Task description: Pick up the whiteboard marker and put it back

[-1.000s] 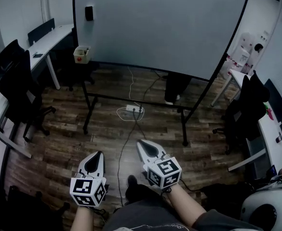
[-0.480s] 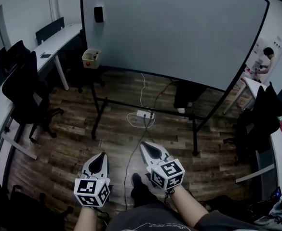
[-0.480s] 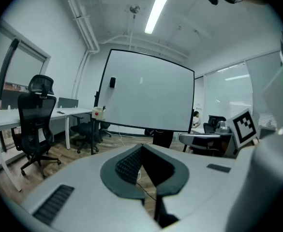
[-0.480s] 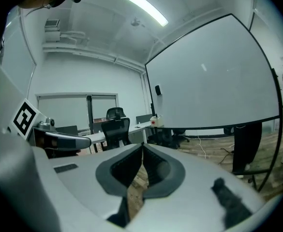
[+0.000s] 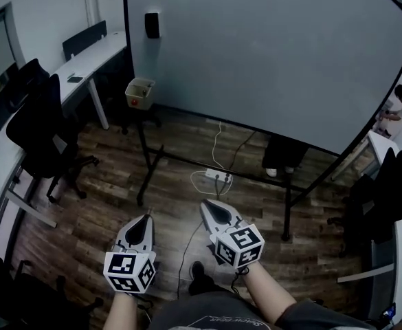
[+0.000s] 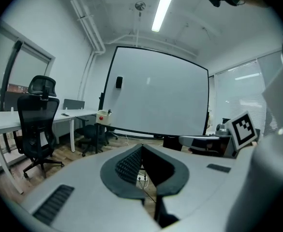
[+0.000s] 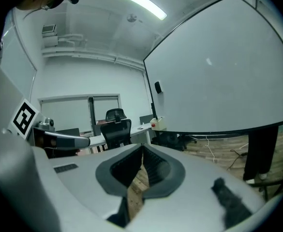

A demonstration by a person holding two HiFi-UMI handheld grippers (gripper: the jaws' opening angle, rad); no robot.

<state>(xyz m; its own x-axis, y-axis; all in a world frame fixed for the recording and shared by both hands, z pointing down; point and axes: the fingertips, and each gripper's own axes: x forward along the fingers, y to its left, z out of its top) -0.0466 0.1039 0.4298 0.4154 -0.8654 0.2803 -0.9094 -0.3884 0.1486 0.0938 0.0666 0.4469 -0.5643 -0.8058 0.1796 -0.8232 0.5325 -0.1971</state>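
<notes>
No whiteboard marker shows clearly in any view. A large whiteboard (image 5: 276, 47) on a black wheeled stand fills the space ahead, with a black block (image 5: 152, 25) stuck near its top left corner. A small cream box (image 5: 140, 93) with a red spot hangs at the board's lower left. In the left gripper view this cream box (image 6: 101, 116) has a thin dark thing standing in it, too small to name. My left gripper (image 5: 140, 220) and right gripper (image 5: 207, 205) hang side by side over the wooden floor, well short of the board. Both are shut with nothing between the jaws.
A power strip (image 5: 218, 177) and loose cables lie on the floor under the board, between the stand's legs (image 5: 143, 184). Black office chairs (image 5: 46, 126) and a long white desk (image 5: 84, 64) line the left side. More chairs and a person (image 5: 395, 105) are at the right.
The whole view has advanced toward the whiteboard: the board, cream box and power strip sit nearer and lower in the picture. Both grippers stay shut and keep their places side by side.
</notes>
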